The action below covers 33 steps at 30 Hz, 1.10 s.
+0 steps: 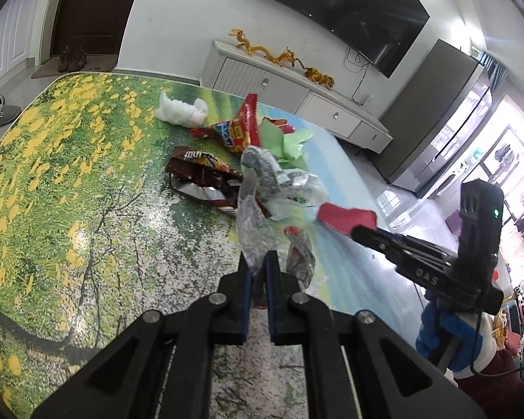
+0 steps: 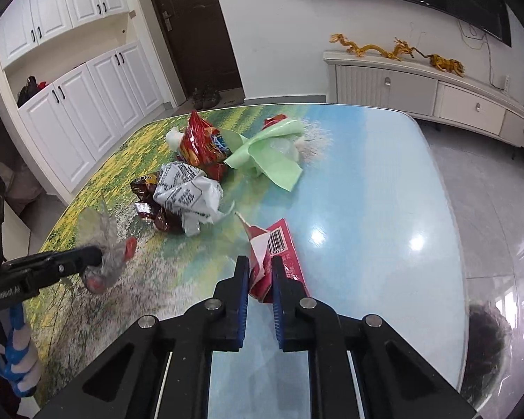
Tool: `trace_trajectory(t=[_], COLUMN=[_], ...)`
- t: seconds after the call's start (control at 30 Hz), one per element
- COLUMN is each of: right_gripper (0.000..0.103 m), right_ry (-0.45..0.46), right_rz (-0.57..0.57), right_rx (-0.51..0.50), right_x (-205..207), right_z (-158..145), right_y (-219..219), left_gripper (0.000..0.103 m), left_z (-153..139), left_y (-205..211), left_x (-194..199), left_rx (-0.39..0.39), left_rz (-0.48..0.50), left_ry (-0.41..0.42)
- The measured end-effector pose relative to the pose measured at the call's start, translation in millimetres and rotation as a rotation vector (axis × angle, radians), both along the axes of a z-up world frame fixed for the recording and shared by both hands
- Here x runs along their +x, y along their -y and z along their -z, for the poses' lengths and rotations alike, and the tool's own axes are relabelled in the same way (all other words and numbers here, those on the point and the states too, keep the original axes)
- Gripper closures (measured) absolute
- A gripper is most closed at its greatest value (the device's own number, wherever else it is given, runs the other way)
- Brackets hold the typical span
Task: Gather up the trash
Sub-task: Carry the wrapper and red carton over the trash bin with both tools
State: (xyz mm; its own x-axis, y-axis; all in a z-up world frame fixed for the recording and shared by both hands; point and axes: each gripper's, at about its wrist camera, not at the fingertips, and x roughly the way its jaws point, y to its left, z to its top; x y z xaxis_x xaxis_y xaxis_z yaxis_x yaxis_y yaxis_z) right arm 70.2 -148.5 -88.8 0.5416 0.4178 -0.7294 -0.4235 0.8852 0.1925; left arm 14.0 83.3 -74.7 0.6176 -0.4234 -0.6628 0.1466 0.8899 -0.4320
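Right wrist view: right gripper (image 2: 260, 272) pinches a torn red cardboard box (image 2: 279, 244) just beside the crumpled white printed wrapper (image 2: 188, 192), left gripper (image 2: 99, 256) nearby clamping clear crinkled plastic (image 2: 104, 244).

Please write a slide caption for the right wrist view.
Right tool shut on a torn red carton above the table.

"DAS" embossed on right gripper (image 1: 346, 221) body, left wrist view. "GenRobot.AI" printed on left gripper (image 2: 99, 256) body, right wrist view. Barcode on red carton (image 2: 283, 244), digits too small. Wrapper print unreadable.
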Motion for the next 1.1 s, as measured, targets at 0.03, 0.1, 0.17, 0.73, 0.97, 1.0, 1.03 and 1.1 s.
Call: trace_trajectory(t=[0.03,0.1,0.17,0.73,0.97,1.0,1.03,1.1], right_gripper=[0.092,0.092,0.092,0.093,0.093,0.093,0.093,0.093], right_ry=[0.005,0.013,0.026,0.168,0.222,0.225,0.228,0.230], right_rz=[0.014,0.034,0.054,0.160,0.278,0.295,0.317,0.349], right_rx=[0.008,0.022,0.036,0.141,0.162,0.167,0.173,0.184], right_x=[-6.0,-12.9,-21.5,-74.5,-92.6,-94.4,-97.0,-100.2], right_z=[-2.9,-8.6,-15.0,-62.4,-70.9,-70.7,-69.9,-67.5], right_y=[7.1,16.7,27.1,81.3,133.3,141.2,151.3,166.7], left_gripper=[0.096,0.096,0.096,0.096,0.096,0.096,0.096,0.096], left_z=[-2.1,-7.0,-12.2,-65.4,-78.9,-80.2,-81.5,-84.2], left_y=[0.9,3.2,5.8,63.6,112.6,121.6,129.8,148.5], left_x=[-2.0,-7.2,-11.4,-29.0,-23.7,-22.4,-21.2,-18.7], left_rx=[0.001,0.003,0.005,0.091,0.136,0.145,0.154,0.172], left_rz=[0.002,0.006,0.010,0.101,0.185,0.200,0.213,0.244], left_ry=[0.005,0.018,0.029,0.132,0.154,0.158,0.161,0.169])
